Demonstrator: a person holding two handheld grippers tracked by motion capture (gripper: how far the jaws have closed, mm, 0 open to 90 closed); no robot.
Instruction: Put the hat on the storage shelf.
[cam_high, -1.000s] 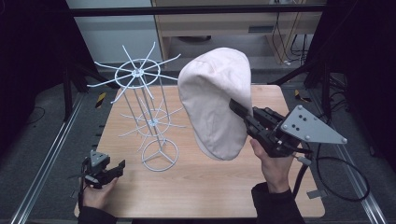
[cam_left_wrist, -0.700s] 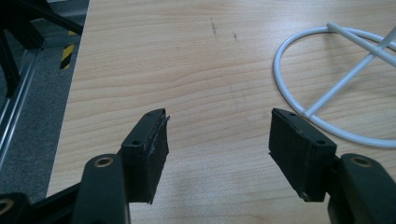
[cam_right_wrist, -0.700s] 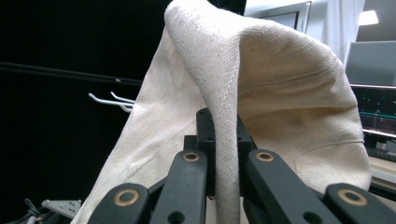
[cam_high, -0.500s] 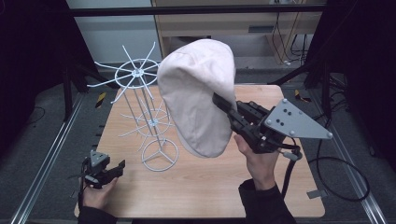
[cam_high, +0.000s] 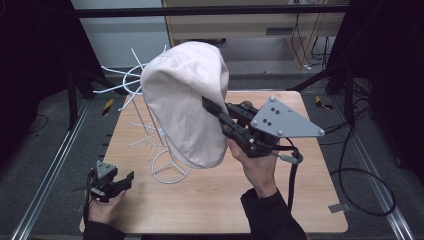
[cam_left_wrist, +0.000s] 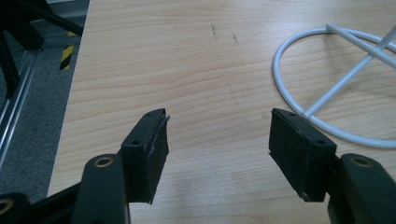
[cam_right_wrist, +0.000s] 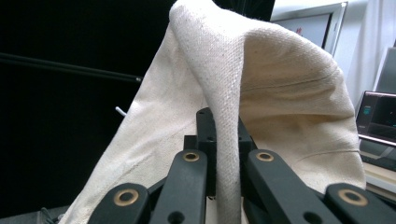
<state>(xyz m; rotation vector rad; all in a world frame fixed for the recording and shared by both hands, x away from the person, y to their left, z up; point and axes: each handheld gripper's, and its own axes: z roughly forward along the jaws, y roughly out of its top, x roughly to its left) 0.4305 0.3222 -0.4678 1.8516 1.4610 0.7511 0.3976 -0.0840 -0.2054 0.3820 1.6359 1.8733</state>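
Left gripper low over bench near left, jaws wide apart, nothing between. White wire rack standing centre-left. Right gripper jaws clamped on cream cap, held aloft touching rack's top.

Coarse matt woven cloth hat, glossy white wire rack, smooth wood-grain table.

The high view looks forward and down over the table. The left gripper view sits low and close, sharing the rack base. The right gripper view faces upward, close against the cap, also seen from above
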